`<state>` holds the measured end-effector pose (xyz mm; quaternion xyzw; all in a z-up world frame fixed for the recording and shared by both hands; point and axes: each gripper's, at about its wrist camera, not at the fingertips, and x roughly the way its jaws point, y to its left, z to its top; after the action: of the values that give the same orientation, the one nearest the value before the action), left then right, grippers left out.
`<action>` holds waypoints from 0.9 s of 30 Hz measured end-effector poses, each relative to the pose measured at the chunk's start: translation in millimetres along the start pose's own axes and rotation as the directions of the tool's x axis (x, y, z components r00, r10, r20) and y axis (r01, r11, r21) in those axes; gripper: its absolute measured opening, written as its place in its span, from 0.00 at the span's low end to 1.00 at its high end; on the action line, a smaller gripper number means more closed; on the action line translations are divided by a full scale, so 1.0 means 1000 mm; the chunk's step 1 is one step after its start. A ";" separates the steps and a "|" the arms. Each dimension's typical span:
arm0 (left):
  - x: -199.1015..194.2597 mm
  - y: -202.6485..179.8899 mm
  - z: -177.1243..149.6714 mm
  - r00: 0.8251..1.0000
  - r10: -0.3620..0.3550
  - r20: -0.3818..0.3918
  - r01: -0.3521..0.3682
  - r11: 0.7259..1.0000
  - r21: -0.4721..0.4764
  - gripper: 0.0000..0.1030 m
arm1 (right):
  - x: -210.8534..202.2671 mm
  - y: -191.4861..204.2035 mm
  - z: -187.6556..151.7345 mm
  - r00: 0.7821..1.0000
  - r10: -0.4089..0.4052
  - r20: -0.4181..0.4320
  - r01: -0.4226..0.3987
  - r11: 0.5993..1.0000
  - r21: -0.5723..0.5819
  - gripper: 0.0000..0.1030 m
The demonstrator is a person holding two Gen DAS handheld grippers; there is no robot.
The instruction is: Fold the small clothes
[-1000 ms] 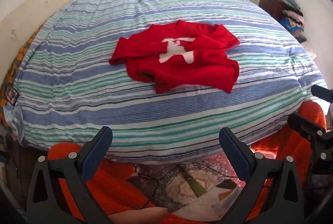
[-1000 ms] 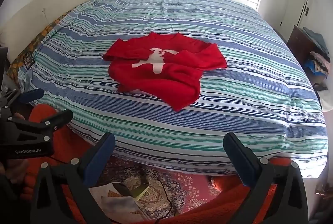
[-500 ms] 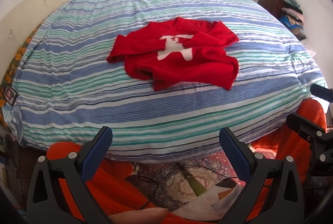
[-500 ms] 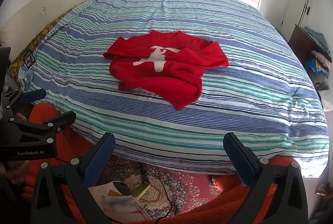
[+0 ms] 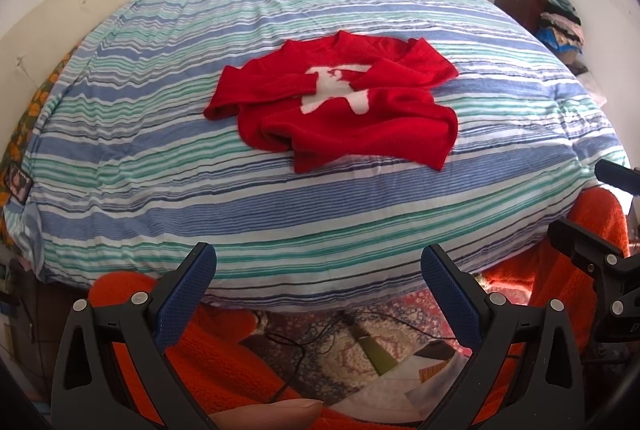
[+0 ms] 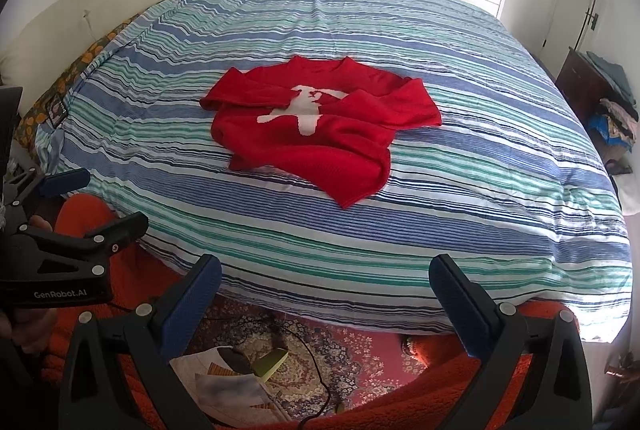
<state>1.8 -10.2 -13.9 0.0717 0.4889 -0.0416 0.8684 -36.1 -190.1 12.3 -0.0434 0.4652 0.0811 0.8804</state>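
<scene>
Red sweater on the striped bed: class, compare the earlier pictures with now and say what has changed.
Both tools, left and right, edged slightly closer to the bed. Nothing was grasped or released. The red sweater stayed crumpled in the same spot; both tools stayed open.

A sweater [image 5: 336,102] is laid rumpled on a bed [image 5: 280,214], at the centre of both frames. A headboard [image 6: 100,6] is seen at the upper left, a dresser [image 6: 580,78] piled with clothes at the right edge. A rug [image 6: 320,350] is spread below the bed's near edge, with papers [image 6: 224,378] laid on it. The left gripper [image 5: 318,282] and right gripper [image 6: 324,290] are held at the lower frame, before the bed, jaws apart.
</scene>
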 end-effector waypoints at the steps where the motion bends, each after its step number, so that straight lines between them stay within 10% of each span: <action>1: 0.000 0.000 0.000 1.000 0.000 0.001 0.000 1.000 0.001 0.99 | 0.000 0.000 0.000 1.000 0.000 -0.001 0.000 1.000 -0.001 0.99; 27: 0.002 -0.006 0.000 1.000 0.006 -0.003 -0.006 1.000 0.023 0.99 | 0.008 0.009 -0.002 1.000 0.010 -0.022 -0.011 0.999 -0.036 0.99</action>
<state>2.5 -15.7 -16.4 0.0833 0.4893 -0.0443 0.8670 -34.9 -180.3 4.8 -0.0577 0.4733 0.0935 0.8740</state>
